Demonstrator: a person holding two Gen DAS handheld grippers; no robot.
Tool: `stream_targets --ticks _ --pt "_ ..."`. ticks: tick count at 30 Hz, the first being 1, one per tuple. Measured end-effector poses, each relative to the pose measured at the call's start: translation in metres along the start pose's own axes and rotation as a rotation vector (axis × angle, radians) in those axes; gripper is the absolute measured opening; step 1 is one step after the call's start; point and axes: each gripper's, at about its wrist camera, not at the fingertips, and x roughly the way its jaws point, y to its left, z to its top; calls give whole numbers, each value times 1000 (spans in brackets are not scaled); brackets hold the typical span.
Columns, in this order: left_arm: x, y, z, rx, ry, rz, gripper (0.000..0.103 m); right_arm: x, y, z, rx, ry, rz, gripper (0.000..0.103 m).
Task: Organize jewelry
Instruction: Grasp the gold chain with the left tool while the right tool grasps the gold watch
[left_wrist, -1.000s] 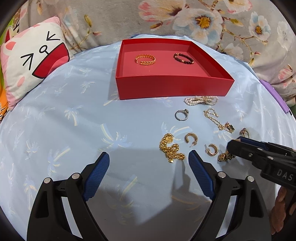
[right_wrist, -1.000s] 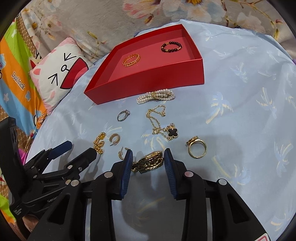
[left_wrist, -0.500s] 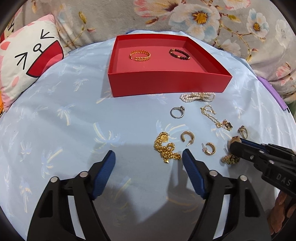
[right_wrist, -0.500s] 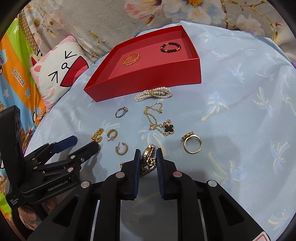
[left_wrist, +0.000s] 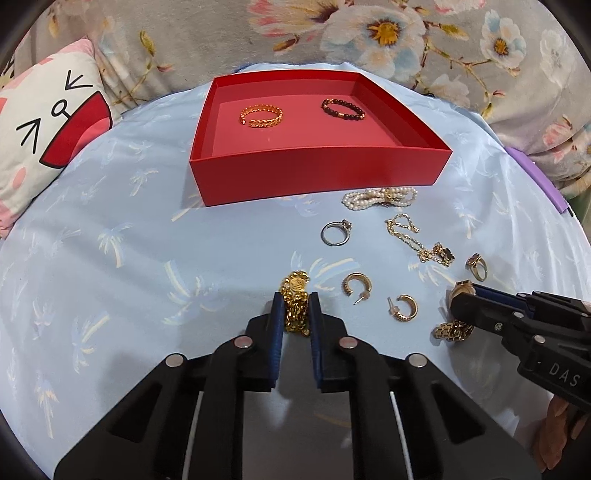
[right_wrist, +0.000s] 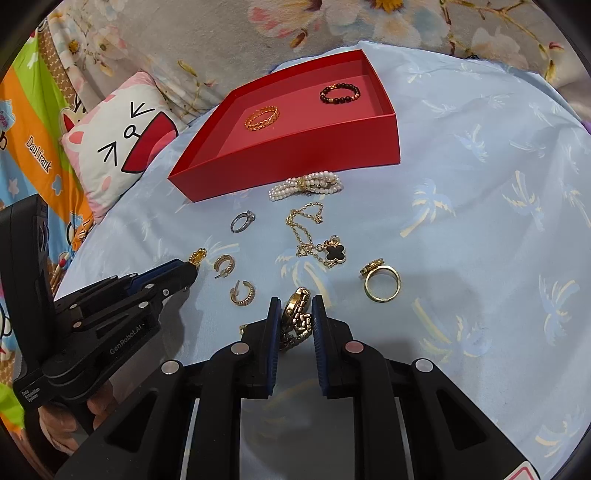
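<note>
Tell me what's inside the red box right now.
The red box holds two bracelets on its pink floor: a gold woven bracelet on the left and a dark beaded bracelet on the right. The near wall hides the floor's front strip.

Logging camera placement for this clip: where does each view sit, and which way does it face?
Left wrist: sits on the left gripper, looking along its fingers at the gold chain it clamps, toward the red box; the right gripper shows at right.
Right wrist: sits on the right gripper, clamped on a gold watch; the left gripper shows at left.
Shared: box, pearl bracelet, loose rings.
</note>
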Motion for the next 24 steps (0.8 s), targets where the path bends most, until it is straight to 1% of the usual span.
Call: stream_targets --ticks 1,11,14,20,24 --pt "0 -1 0 1 0 -8 5 0 0 0 -2 0 -1 16" --pt "-9 -3 -4 2 -10 -38 4 -13 5 -2 -31 -29 0 16" --pt "-19 -3 -1 -5 -31 -53 3 -20 7 0 -37 -42 8 15" --pt "-50 2 15 -4 -93 -63 3 -38 11 11 -51 -78 17 15" --pt "-68 2 37 21 -126 -71 3 -57 9 32 -47 -113 43 15"
